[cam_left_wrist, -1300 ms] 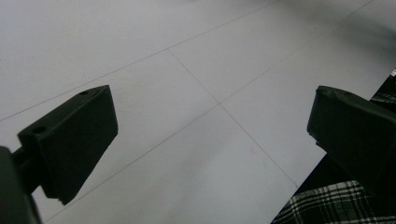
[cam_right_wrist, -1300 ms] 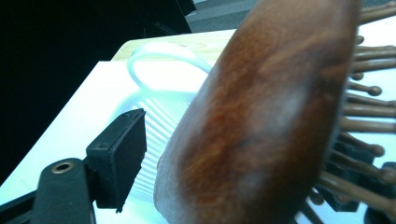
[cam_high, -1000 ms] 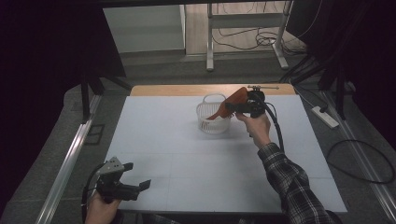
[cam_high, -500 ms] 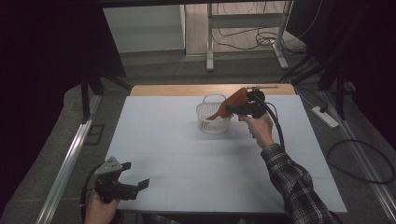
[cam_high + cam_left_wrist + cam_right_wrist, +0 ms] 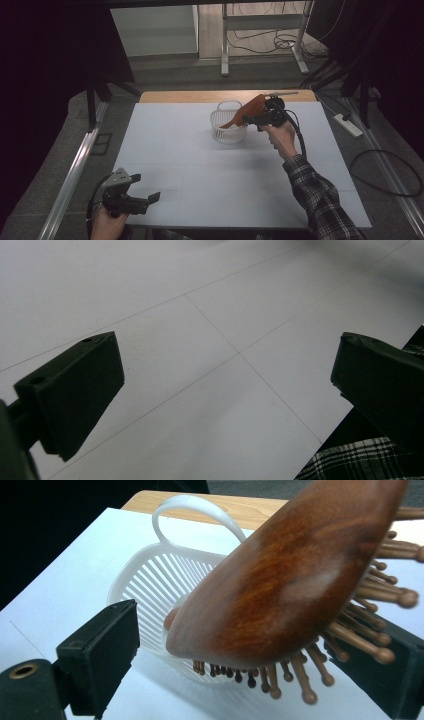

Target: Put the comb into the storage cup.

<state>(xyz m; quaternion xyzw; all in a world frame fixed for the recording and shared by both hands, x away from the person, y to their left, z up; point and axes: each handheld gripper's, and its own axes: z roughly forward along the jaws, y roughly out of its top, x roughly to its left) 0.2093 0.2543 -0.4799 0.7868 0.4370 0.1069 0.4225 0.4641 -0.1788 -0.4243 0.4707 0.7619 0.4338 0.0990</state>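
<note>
The right gripper [image 5: 252,119] hovers at the rim of the white slatted basket [image 5: 228,131], its 2 jaws having just been opening. The wooden hairbrush [image 5: 295,575] sits between them, handle end dipping into the basket just ahead, wooden pins pointing down; the left pad stands clear of the wood, the other side is hidden by the pins. This looks like the release step of dropping the brush in. Next, the gripper should back away without dragging the brush out. The left gripper [image 5: 150,199] rests apart, empty, well behind on the white table [image 5: 170,150].

white gridded table [image 5: 175,165] with a white slatted basket [image 5: 226,131] on it
</note>
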